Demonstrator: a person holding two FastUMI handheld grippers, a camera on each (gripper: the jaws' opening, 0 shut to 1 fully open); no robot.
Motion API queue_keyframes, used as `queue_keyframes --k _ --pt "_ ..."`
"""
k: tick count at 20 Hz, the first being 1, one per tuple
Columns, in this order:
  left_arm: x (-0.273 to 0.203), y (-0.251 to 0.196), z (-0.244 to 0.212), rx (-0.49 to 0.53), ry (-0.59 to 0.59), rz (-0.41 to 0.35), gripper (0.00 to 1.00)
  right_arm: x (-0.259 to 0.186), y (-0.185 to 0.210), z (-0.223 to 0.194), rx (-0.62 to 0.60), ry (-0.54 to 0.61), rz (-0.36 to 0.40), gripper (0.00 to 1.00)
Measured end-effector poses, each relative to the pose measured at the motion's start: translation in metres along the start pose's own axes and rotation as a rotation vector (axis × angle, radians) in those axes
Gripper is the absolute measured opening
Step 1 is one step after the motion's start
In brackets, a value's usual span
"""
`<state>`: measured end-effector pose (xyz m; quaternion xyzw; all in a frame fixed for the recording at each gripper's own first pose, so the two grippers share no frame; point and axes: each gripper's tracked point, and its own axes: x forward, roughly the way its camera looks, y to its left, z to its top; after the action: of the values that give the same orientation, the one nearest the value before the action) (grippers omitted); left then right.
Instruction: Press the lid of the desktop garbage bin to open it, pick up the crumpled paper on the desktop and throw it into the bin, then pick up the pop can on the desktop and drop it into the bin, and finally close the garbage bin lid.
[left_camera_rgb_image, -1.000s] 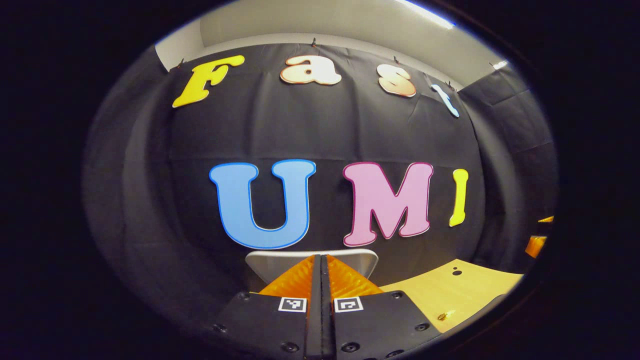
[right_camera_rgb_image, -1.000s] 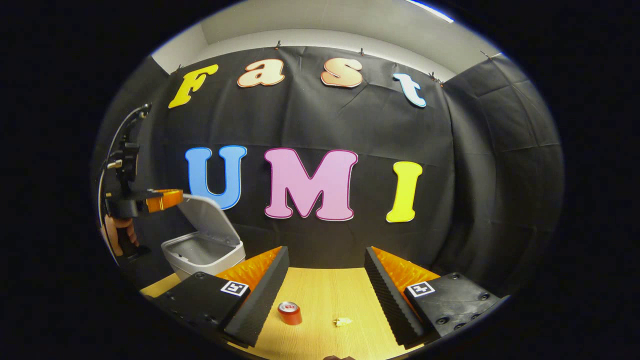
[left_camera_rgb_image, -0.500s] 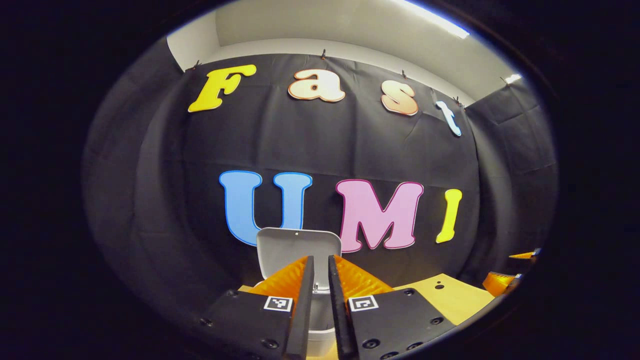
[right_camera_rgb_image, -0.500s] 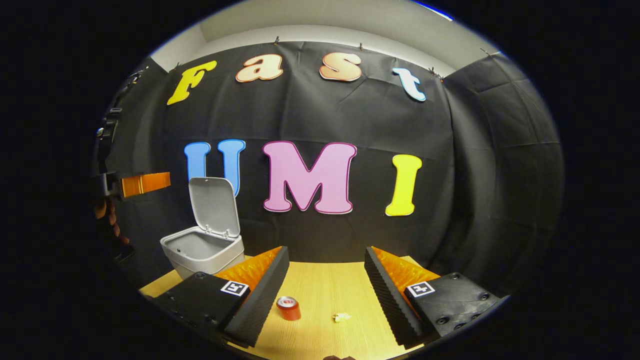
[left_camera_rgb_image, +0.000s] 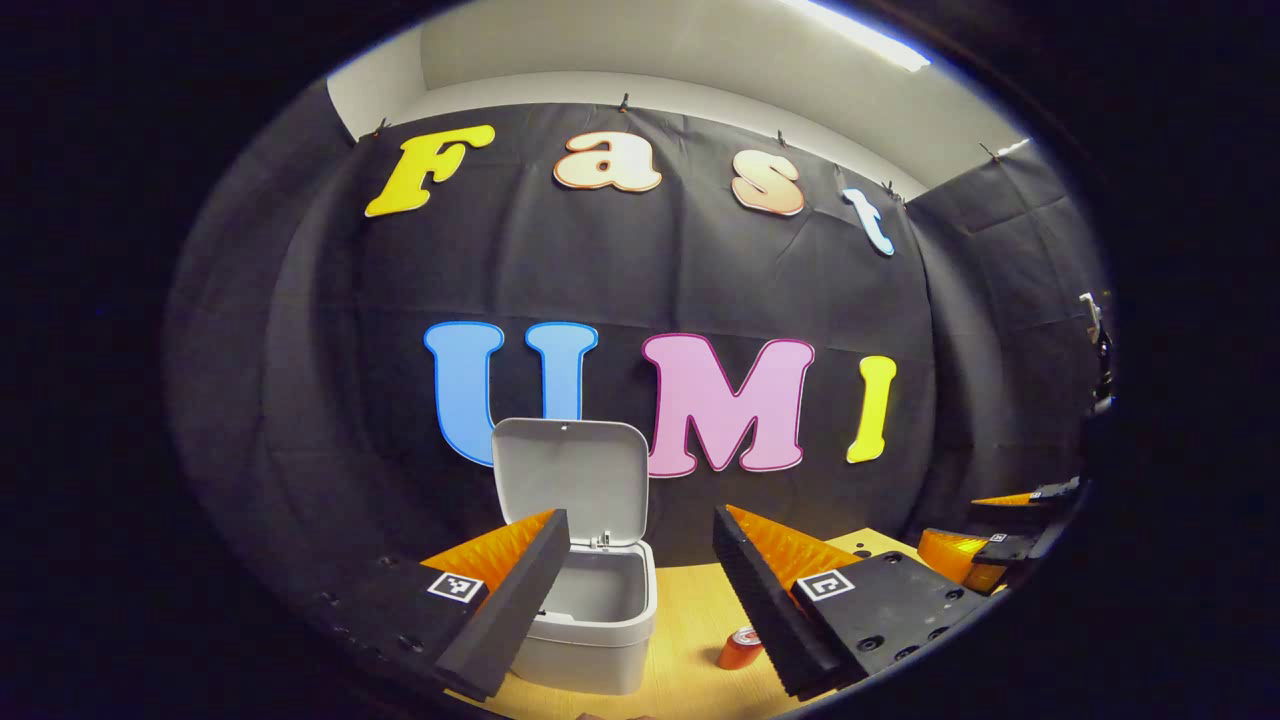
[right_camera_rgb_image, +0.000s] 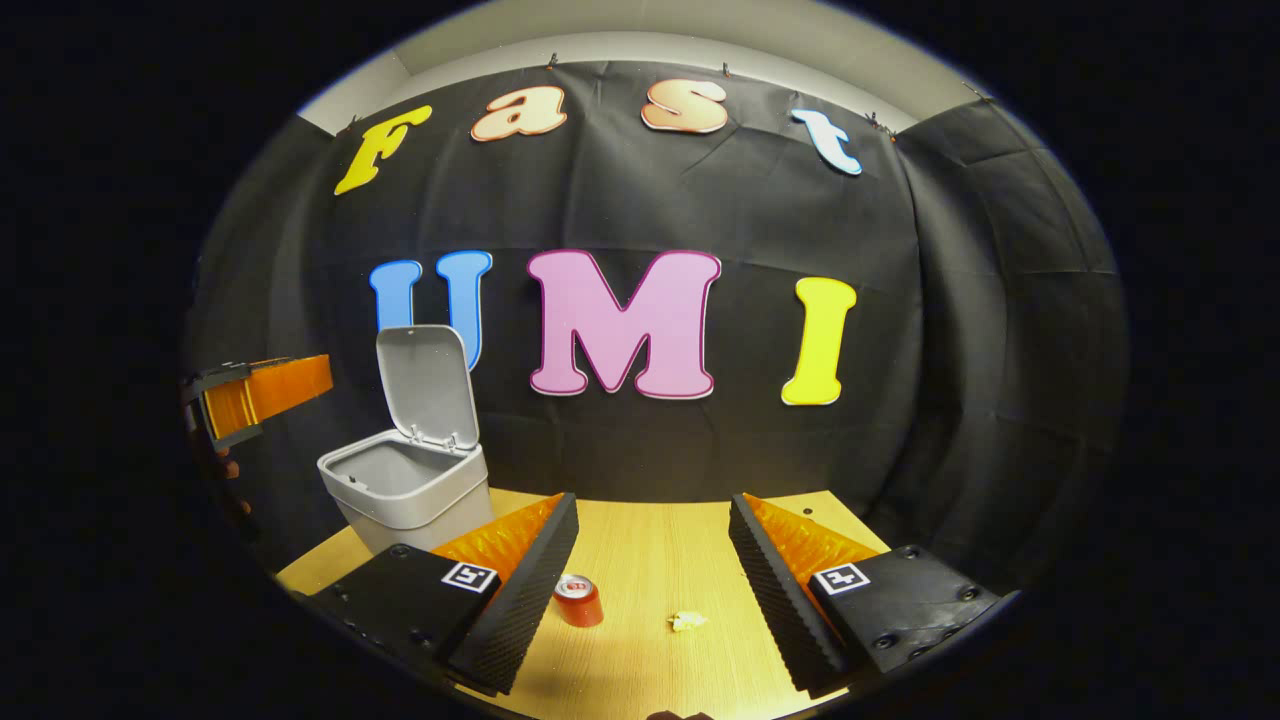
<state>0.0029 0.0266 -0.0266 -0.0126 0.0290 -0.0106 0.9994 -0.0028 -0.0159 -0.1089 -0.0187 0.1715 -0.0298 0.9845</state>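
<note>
A grey desktop bin (left_camera_rgb_image: 590, 650) stands on the wooden table (left_camera_rgb_image: 690, 610) with its lid (left_camera_rgb_image: 570, 475) swung upright. My left gripper (left_camera_rgb_image: 640, 520) is open just in front of the bin, holding nothing. A red pop can (left_camera_rgb_image: 738, 650) stands to the right of the bin. In the right gripper view, the bin (right_camera_rgb_image: 405, 490) is at the left, and the can (right_camera_rgb_image: 578, 600) and a small crumpled paper (right_camera_rgb_image: 686, 621) lie on the table below my open, empty right gripper (right_camera_rgb_image: 652, 505). The left gripper (right_camera_rgb_image: 255, 395) hovers left of the bin.
The black cloth wall closes the back and sides of the booth. The wooden table (right_camera_rgb_image: 650, 540) reaches to that wall. The right gripper (left_camera_rgb_image: 985, 545) shows at the far right edge of the left gripper view.
My left gripper went from shut to open and drew back from the bin. The lid swung from half raised to fully upright. The right gripper stayed open and dipped slightly.
</note>
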Motion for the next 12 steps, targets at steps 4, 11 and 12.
queue_keyframes --k 4,11,12 --pt "-0.012 -0.020 -0.013 0.032 0.025 -0.019 0.98 0.032 -0.011 -0.057 -0.004 0.204 0.022 0.99" --pt "-0.019 -0.027 -0.045 0.048 0.114 0.025 0.98 0.093 -0.039 -0.165 -0.044 0.535 0.048 0.99" --pt "-0.017 -0.024 -0.049 0.064 0.126 0.037 0.98 0.100 -0.042 -0.180 -0.066 0.574 0.057 0.99"
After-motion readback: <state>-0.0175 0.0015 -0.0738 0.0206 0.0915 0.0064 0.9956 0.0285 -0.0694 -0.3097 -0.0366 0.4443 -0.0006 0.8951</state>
